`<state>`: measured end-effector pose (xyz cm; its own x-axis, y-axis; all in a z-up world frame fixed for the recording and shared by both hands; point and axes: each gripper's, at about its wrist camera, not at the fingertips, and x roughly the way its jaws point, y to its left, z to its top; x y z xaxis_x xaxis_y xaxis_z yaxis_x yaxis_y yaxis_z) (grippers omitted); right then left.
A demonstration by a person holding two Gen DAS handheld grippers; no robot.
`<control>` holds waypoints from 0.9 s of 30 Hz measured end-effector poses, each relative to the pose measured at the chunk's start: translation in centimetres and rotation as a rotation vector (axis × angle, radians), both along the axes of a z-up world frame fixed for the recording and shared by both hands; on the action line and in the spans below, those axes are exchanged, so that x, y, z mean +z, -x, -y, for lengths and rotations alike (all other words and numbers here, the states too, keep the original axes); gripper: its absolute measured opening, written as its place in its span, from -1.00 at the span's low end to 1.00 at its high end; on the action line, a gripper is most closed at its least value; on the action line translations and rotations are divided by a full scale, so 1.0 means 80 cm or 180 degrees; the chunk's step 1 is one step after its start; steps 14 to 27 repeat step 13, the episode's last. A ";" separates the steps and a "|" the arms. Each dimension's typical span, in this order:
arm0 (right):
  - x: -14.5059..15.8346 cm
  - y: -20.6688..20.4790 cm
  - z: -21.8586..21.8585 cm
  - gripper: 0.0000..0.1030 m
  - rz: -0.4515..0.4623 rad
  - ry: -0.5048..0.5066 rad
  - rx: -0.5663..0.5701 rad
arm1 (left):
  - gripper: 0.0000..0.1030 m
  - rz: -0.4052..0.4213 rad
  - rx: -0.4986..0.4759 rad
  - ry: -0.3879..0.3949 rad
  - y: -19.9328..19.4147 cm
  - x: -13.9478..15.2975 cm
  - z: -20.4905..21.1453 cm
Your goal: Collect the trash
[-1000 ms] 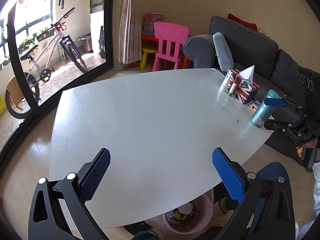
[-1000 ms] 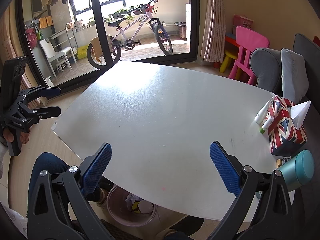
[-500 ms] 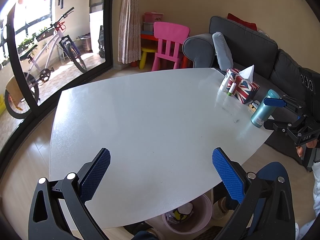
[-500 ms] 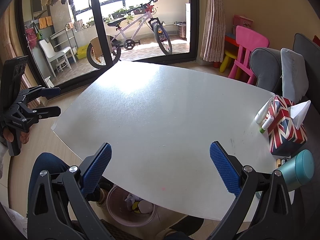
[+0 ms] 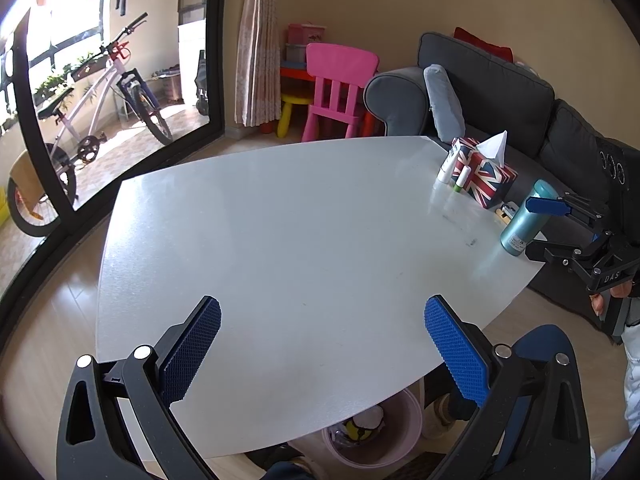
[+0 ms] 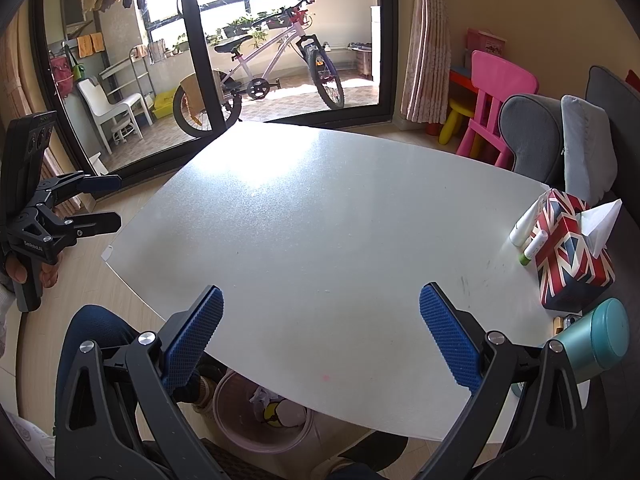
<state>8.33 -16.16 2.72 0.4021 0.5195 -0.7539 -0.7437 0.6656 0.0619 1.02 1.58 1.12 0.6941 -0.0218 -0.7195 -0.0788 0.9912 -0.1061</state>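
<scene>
Practically unchanged over the last second: left gripper (image 5: pixel 322 344) and right gripper (image 6: pixel 320 334) both spread wide, empty, hovering above bare table (image 5: pixel 280 220). Trash already in bin (image 6: pixel 262 414) below; collecting probably finished.

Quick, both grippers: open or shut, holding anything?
Left gripper: open, empty, above the table.
Right gripper: open, empty, above the same table.
</scene>
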 end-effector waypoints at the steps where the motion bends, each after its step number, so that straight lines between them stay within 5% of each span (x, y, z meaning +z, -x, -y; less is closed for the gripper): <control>1: 0.000 0.000 0.000 0.88 -0.0001 -0.0001 0.0000 | 0.90 -0.0001 -0.0002 -0.0003 0.000 0.000 0.000; 27: -0.005 0.000 0.001 0.88 -0.0019 0.0004 0.0007 | 0.90 -0.0053 -0.0039 -0.0068 -0.004 -0.005 0.007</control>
